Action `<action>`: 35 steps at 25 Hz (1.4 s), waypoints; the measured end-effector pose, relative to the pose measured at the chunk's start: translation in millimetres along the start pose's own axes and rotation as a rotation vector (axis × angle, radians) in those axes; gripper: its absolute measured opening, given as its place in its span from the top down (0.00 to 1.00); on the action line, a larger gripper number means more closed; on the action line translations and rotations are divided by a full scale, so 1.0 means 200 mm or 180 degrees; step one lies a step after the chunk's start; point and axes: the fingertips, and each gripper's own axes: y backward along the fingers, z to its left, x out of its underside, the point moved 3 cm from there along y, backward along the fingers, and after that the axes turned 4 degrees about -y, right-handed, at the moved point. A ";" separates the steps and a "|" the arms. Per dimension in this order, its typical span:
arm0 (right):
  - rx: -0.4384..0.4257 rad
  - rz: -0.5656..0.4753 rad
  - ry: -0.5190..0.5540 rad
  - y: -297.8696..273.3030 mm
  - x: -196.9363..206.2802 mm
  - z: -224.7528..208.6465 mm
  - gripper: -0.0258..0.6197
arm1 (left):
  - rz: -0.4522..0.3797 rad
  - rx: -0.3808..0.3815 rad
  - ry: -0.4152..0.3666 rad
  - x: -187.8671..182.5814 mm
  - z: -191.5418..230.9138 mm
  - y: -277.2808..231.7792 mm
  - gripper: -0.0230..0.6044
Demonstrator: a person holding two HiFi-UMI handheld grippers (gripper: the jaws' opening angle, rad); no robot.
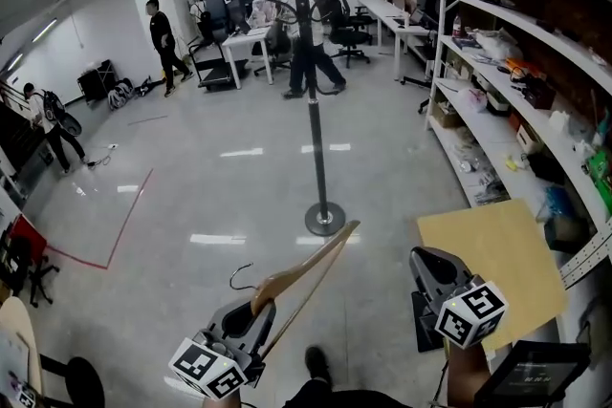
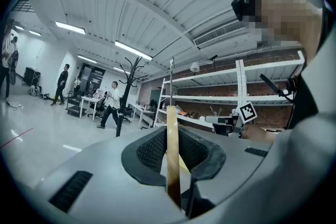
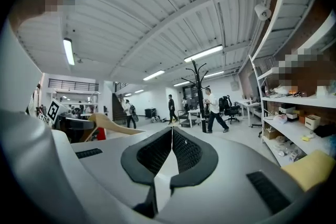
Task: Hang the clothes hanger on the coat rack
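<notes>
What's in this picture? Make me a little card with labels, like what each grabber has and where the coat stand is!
Left gripper: shut on one arm of the wooden hanger
Hook: free, not hung on anything yet
Right gripper: jaws together, nothing between them
Coat rack: black, upright, standing ahead, apart from the hanger
Shelves: white, along the right side
Job: hanger not yet on the rack

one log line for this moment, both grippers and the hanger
left gripper: shut on wooden hanger | right gripper: shut, empty | coat rack: ahead on floor | hanging: not yet done
</notes>
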 end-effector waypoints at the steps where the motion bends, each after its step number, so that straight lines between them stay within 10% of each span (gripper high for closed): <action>1: 0.0002 -0.0012 -0.0017 -0.07 0.00 -0.01 0.95 | -0.0008 0.0014 0.0014 0.00 0.07 -0.04 0.88; 15: 0.0100 -0.0005 0.0043 -1.03 -0.16 -0.14 0.95 | 0.0049 0.0316 -0.0093 -0.17 1.01 -0.62 0.88; 35: -0.0249 -0.0177 0.0155 -1.95 -0.47 -1.12 0.95 | -0.0061 0.0391 -0.0200 -0.44 1.49 -1.91 0.88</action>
